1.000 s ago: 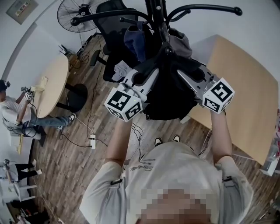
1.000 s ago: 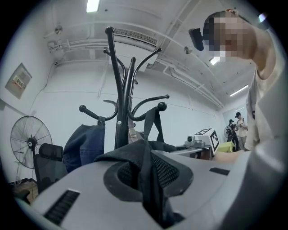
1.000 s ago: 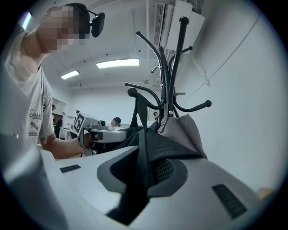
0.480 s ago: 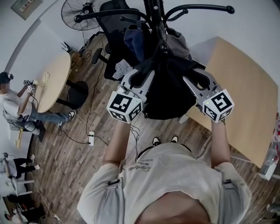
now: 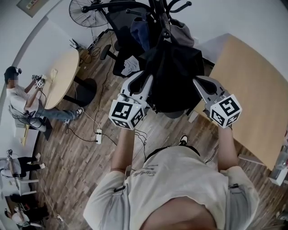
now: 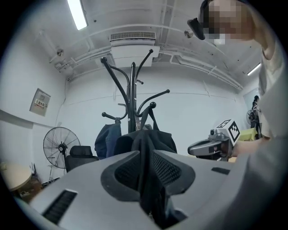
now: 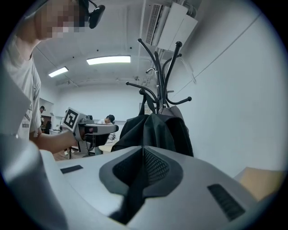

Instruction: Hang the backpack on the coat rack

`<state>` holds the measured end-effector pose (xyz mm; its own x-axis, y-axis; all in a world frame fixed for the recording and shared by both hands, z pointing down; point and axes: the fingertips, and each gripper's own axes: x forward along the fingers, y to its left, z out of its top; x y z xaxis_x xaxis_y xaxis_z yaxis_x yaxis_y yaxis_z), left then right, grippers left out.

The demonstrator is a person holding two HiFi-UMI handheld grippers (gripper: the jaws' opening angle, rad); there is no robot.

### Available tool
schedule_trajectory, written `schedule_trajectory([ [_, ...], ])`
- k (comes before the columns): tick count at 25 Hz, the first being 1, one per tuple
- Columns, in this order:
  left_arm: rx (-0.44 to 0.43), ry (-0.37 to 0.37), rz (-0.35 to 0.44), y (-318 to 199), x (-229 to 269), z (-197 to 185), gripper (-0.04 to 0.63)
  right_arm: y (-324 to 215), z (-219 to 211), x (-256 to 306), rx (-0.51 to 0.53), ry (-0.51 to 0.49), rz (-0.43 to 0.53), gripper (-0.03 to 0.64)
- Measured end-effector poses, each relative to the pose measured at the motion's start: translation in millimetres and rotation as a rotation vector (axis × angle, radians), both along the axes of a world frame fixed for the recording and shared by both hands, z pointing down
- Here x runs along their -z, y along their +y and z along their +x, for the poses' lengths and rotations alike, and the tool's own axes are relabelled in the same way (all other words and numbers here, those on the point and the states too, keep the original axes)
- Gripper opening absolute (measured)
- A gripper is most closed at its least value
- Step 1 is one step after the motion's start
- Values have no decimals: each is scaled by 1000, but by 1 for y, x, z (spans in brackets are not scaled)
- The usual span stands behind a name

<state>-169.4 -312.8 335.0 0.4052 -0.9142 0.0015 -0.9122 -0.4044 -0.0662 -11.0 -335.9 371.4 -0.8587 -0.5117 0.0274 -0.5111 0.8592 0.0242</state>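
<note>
The black backpack point(image 5: 173, 76) hangs by its top loop from a hook of the black coat rack point(image 5: 163, 18). In the left gripper view the loop sits over a rack arm point(image 6: 150, 108). My left gripper point(image 5: 146, 78) is at the bag's left edge, and a fold of black fabric runs between its pads point(image 6: 155, 166), so it is shut on the bag. My right gripper point(image 5: 198, 81) is just off the bag's right edge. Its jaws are closing and almost together point(image 7: 143, 150), with nothing I can make out between them. The backpack point(image 7: 157, 130) hangs beyond them.
A dark blue garment point(image 5: 139, 33) and a grey one point(image 5: 182, 36) also hang on the rack. A wooden table point(image 5: 252, 99) is at the right, with an office chair point(image 5: 121, 18) and a fan point(image 5: 85, 9) behind. People sit by a round table point(image 5: 60, 76) at the left. A power strip point(image 5: 98, 133) lies on the floor.
Both grippers have drawn back from the top of the rack, towards me and downward. The backpack stays on the rack and now hangs between their tips.
</note>
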Motion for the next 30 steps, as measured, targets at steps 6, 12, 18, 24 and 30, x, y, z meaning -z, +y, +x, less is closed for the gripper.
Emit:
schedule_trajectory([
  [6, -84, 50, -56, 44, -26, 6, 42, 39, 0, -10, -90, -14, -38, -5],
  [12, -141, 118, -79, 69, -42, 17, 24, 79, -6, -24, -111, 42, -25, -6],
  [18, -192, 113, -105, 80, -53, 42, 20, 84, -10, -28, -110, 38, -12, -6],
  [24, -162, 49, -110, 63, -61, 52, 20, 72, -6, -30, -103, 58, 9, -6],
  [30, -116, 52, -114, 57, -63, 50, 20, 68, 5, -36, -113, 52, -3, -6],
])
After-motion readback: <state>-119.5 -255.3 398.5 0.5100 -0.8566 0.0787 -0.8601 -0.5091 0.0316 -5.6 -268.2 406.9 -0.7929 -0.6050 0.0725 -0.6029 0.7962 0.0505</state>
